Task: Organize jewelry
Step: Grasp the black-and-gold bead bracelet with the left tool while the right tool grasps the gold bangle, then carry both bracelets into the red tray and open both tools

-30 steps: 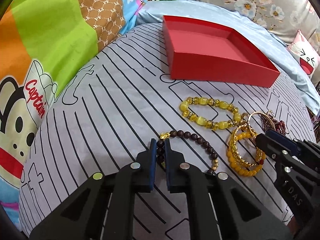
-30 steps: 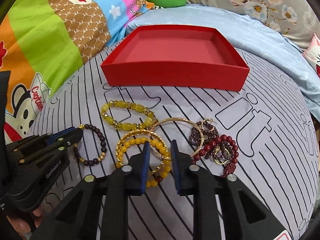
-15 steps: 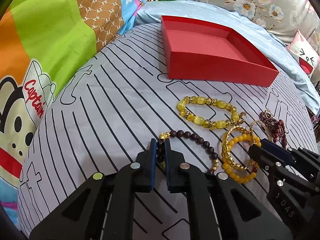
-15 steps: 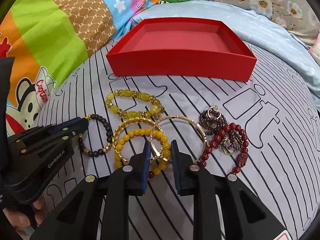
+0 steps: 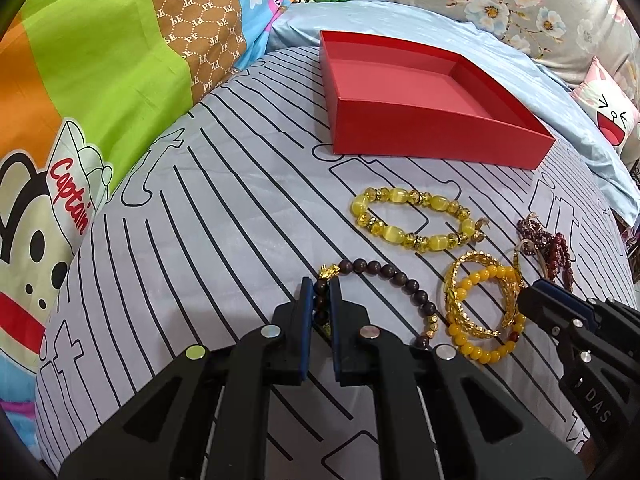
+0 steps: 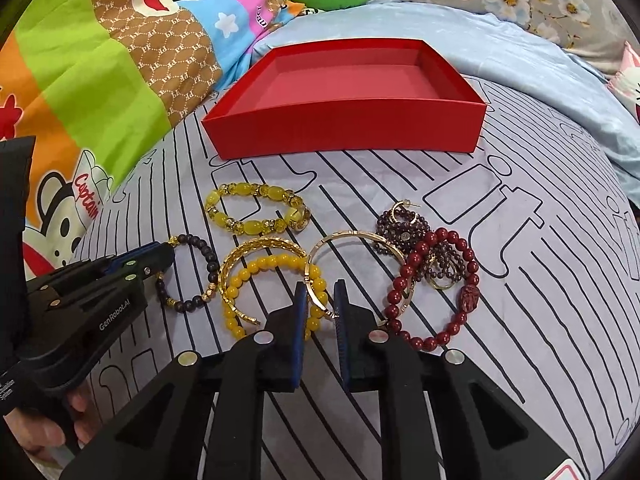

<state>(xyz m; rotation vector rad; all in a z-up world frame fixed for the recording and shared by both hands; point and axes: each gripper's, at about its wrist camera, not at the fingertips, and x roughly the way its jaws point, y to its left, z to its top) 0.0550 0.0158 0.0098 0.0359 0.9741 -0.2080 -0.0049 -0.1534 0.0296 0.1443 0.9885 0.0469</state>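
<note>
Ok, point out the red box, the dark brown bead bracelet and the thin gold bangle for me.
red box (image 6: 348, 128): right wrist view, on its near outer wall.
dark brown bead bracelet (image 5: 394, 273): left wrist view, on a bead of its upper arc.
thin gold bangle (image 6: 352, 234): right wrist view, on its far rim.

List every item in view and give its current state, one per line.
red box: open, empty
dark bead bracelet: on the bed cover, pinched by left gripper
thin gold bangle: near edge between the pads of the right gripper, whose jaws have just been closing
yellow bead bracelet: lying flat, partly under the bangle
large yellow bracelet: lying free
red bead bracelet: lying free, overlapping small garnet strands
</note>
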